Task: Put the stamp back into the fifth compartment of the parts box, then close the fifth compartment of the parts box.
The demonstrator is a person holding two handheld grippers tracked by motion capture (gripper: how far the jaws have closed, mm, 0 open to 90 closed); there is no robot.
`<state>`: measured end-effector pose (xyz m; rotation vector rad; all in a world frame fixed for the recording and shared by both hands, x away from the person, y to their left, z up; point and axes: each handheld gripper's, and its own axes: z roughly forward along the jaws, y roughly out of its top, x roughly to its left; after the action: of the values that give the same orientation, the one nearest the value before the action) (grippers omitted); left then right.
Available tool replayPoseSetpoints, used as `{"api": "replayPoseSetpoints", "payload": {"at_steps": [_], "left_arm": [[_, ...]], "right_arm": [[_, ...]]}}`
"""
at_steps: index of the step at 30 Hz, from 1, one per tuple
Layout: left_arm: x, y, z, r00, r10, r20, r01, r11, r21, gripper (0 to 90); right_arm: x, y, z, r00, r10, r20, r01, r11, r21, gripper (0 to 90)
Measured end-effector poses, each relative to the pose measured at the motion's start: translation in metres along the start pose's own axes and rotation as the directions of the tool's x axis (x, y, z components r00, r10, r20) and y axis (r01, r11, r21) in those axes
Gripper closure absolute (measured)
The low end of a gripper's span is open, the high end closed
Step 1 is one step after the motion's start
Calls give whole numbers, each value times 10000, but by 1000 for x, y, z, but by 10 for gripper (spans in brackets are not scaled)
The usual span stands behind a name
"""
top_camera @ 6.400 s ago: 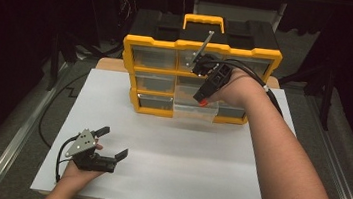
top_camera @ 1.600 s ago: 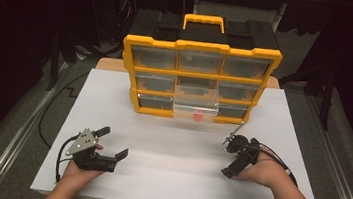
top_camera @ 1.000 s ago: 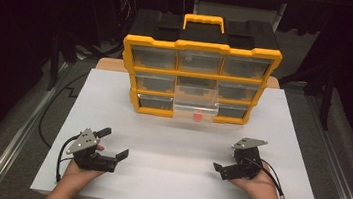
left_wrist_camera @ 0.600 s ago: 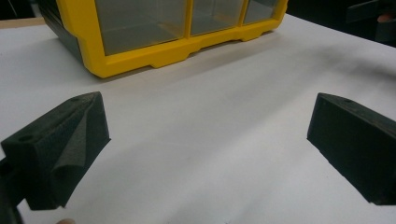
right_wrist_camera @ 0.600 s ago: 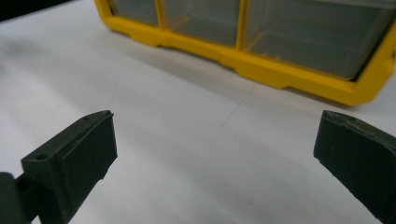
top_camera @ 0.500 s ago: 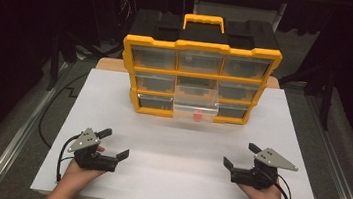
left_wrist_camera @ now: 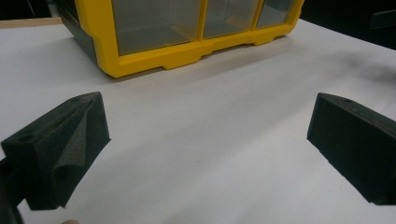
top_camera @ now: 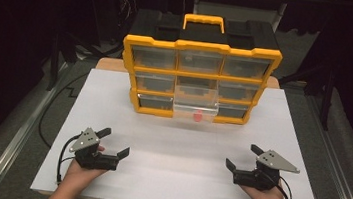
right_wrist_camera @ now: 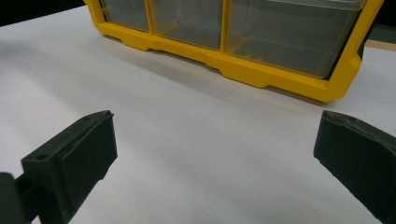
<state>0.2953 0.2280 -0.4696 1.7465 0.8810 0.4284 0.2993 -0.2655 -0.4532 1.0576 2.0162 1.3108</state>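
Compared with the picture from 6.4 s ago, when the right tool was raised at the front of the yellow drawer box, the right tool (top_camera: 245,158) has been brought back to the near right part of the white counter (top_camera: 179,145), and since half a second ago it has hardly been shifted. The left tool (top_camera: 111,142) is found in the same spot at the near left as in all the earlier pictures. The drawer box (top_camera: 199,79) is stood at the far middle of the counter, and its bottom middle drawer (top_camera: 195,111) is seen pulled out toward the person, with a small red thing (top_camera: 196,116) lying inside it; this drawer was already out 1.6 s ago. Both tools are held with their jaws well apart and nothing is gripped between them, as is shown plainly in the left gripper view (left_wrist_camera: 205,154) and the right gripper view (right_wrist_camera: 215,163). From the right tool the open drawer and the red thing are placed at about 11 o'clock, well apart from it; from the left tool they are placed at about 1 o'clock, likewise well apart. Bare counter is left between each tool and the box.
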Motion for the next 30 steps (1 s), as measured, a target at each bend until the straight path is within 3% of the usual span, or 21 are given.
{"api": "replayPoseSetpoints", "payload": {"at_steps": [11, 16, 22, 30], "left_arm": [[-1, 0, 1, 10000, -84, -3, 84, 9999, -150, 2], [1, 0, 2, 9996, -230, -153, 229, 9997, -33, 3], [0, 0, 1, 9999, 26, -99, -26, 10000, 26, 3], [-4, 1, 0, 9999, 29, -149, -31, 9999, -132, 2]], "right_arm": [[5, -2, 3, 9999, -155, 3, 155, 9997, 183, 1], [3, -3, 4, 10000, 94, -12, -94, 9999, 143, 1], [2, -4, 4, 9999, 129, 19, -129, 9997, 196, 3], [7, -4, -4, 10000, 23, -5, -23, 10000, -29, 54]]}}
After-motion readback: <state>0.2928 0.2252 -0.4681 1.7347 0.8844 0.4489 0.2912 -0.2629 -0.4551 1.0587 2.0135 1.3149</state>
